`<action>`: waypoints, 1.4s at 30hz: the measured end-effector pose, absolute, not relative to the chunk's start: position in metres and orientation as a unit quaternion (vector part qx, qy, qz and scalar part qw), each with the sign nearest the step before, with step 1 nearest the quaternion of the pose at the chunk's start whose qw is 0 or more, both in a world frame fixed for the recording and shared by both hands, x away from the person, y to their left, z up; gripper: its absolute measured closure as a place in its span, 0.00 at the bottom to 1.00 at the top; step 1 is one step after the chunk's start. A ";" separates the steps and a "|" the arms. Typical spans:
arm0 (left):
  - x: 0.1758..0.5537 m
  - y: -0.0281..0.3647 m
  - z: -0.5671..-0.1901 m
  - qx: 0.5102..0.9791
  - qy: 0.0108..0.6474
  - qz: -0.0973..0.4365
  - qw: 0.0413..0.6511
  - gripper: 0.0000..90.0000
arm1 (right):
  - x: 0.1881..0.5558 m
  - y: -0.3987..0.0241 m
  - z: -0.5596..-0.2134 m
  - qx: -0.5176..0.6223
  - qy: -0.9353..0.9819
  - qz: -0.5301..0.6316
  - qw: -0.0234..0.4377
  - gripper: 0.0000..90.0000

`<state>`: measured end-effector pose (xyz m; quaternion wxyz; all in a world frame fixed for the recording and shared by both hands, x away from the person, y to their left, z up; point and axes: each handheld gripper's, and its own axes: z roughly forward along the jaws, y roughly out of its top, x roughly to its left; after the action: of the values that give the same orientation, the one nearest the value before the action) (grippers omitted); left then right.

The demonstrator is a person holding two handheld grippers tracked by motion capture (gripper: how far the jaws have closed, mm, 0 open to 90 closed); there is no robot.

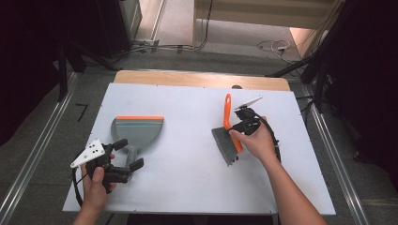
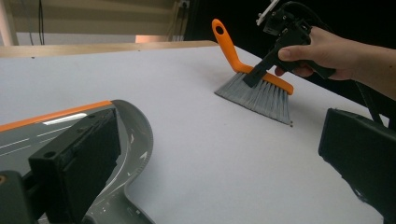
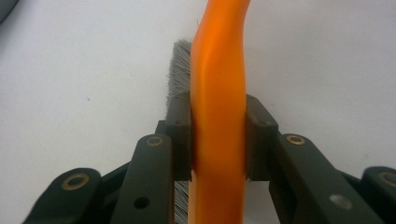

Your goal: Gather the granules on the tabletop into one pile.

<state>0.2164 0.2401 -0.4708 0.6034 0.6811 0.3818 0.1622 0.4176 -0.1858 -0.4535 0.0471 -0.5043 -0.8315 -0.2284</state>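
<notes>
Now the Brush Is Held, and the Dustpan Waits

Right now the brush sits on the right half of the white table. Its grey bristles touch the table top. Its orange handle points away from the person. The right gripper is clamped tight on the orange back of the brush, one jaw on each side, just above the bristles. That looks like a good place to hold it. The orange part looks hard and stiff, so it should not bend. It also looks smooth and a bit shiny, so it might slip if the hold gets loose. The bristles look soft and will bend when they push on the table. The brush seems light.

The dustpan lies flat on the left half of the table, well apart from the brush. It is grey with an orange edge on the far side. Its short handle points toward the person. The left gripper has its jaws wide apart, with the handle of the dustpan between them, and they do not squeeze it yet.

In the left gripper view, the near jaw covers part of the dustpan. No dirt can be made out on the table.
</notes>
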 end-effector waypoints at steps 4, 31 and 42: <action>0.217 0.240 -0.471 0.681 0.381 0.162 0.603 0.00 | 0.417 -0.187 -0.453 -0.506 -0.830 -0.231 0.045 0.74; 0.219 0.239 -0.472 0.682 0.383 0.161 0.601 0.00 | 0.390 -0.180 -0.407 -0.312 -0.917 -0.248 0.028 0.76; 0.219 0.236 -0.473 0.683 0.384 0.159 0.600 0.00 | 0.356 -0.182 -0.418 -0.174 -0.961 -0.204 0.067 0.76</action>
<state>0.2193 0.2364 -0.4727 0.5999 0.6834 0.3844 0.1594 0.3560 -0.1819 -0.4180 0.0667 -0.1737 -0.9611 -0.2043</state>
